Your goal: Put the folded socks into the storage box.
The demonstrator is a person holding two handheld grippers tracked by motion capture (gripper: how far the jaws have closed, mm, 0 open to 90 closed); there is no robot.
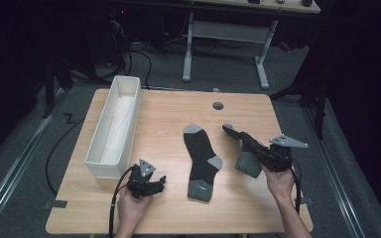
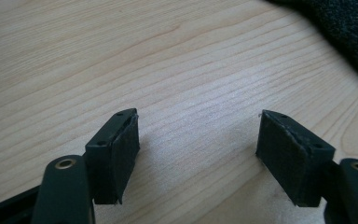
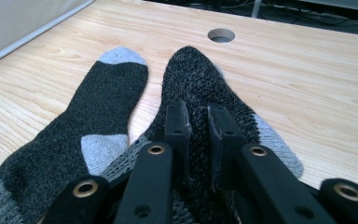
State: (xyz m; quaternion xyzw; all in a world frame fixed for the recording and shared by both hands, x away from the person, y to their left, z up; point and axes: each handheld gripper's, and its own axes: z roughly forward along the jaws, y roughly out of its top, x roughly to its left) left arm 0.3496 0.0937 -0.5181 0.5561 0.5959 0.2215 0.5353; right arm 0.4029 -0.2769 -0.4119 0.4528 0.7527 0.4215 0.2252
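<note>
- Right gripper is seen at the right side of the table in the high view, held in the person's right hand.
- Its jaws are drawn close together and pinched on a dark sock; in the right gripper view a fold of the knit is caught between the two pads, with the fabric bunched around them.
- The held sock is lifted at the cuff end; its grey toe end is seen lying toward the far side of the table, near the round hole in the tabletop.
- A grey heel patch of the held sock is visible just right of the jaws in the right gripper view.
- A second sock is laid flat in the middle of the table, toe pointing away, grey cuff nearest the person. It is untouched by either gripper and lies just beside the held sock.
- Left gripper is rested low at the near left of the table, held in the left hand, close to the near end of the white box.
- Its jaws are spread wide; bare wood is seen between the pads and nothing is held.
- An edge of dark knit is seen at the upper right corner of the left gripper view, well apart from the pads.
- The long white box is set along the left edge of the table.
</note>
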